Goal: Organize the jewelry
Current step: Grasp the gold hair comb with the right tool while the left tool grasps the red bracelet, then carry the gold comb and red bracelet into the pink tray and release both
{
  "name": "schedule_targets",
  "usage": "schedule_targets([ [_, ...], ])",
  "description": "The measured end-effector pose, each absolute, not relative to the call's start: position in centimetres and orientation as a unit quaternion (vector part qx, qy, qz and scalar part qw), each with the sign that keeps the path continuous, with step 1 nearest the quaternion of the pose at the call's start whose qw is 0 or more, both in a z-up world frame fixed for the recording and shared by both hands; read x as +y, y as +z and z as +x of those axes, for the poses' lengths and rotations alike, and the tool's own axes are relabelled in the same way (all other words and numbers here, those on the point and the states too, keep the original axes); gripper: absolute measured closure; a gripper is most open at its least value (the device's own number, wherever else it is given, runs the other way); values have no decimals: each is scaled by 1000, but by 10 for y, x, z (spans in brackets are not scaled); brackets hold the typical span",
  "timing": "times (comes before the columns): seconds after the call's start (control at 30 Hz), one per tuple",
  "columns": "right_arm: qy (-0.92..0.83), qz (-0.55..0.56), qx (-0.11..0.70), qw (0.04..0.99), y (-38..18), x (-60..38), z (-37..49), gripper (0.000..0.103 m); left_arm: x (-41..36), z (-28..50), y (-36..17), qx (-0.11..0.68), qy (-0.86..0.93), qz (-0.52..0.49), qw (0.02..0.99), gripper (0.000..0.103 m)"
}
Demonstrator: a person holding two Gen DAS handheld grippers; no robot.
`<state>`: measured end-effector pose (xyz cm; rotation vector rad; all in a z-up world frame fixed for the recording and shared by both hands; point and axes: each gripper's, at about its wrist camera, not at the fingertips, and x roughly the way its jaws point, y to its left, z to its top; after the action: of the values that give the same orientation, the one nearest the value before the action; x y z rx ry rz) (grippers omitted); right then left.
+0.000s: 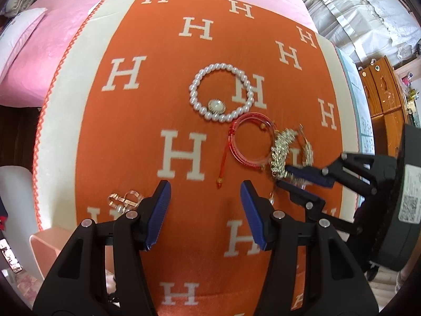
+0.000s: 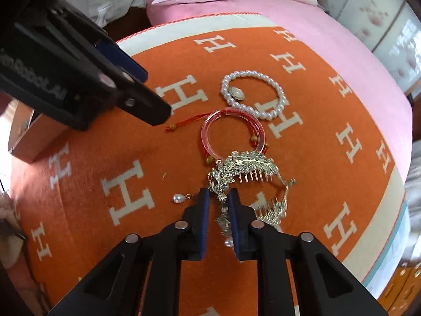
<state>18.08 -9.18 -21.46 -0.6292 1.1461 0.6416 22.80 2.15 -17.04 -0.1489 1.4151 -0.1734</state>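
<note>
On the orange blanket point(image 1: 147, 137) over the pink bed point(image 1: 79, 26), a small clear clip point(image 1: 123, 200) lies near the cream border at left. The left tool point(image 1: 205, 197) stands wide above bare blanket, holding nothing. Further right, the pearl bracelet point(image 1: 221, 93) touches the red bangle point(image 1: 254, 138). Rightmost, the right tool point(image 2: 219, 197) has closed narrowly on the gold hair comb point(image 2: 244, 166), just beside the bangle.

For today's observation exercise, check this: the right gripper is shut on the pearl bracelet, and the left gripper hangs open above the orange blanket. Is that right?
Not quite. The right gripper is shut on the gold hair comb, not the pearl bracelet, which lies untouched further up the orange blanket; the right wrist view shows this. The left gripper does hang open.
</note>
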Motion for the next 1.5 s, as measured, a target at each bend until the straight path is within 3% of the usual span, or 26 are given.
schedule_targets([
  [0.43, 216, -152, 530, 805, -187, -143, 177, 96, -16, 266, -190, 659, -67, -84, 744, 51],
  [0.6, 190, -111, 536, 815, -182, -163, 167, 96, -34, 271, -198, 670, -37, -40, 740, 67],
  [0.73, 184, -93, 538, 817, -182, -170, 157, 96, -50, 274, -198, 673, -28, 11, 739, 97],
  [0.77, 183, -85, 540, 817, -182, -172, 155, 96, -54, 275, -199, 676, -25, 16, 736, 99],
  [1.1, 180, -74, 537, 821, -169, -165, 147, 96, -24, 252, -181, 654, -13, -32, 756, 99],
  [1.5, 199, -70, 523, 826, -132, -125, 137, 96, 50, 176, -108, 605, 1, -39, 795, 99],
])
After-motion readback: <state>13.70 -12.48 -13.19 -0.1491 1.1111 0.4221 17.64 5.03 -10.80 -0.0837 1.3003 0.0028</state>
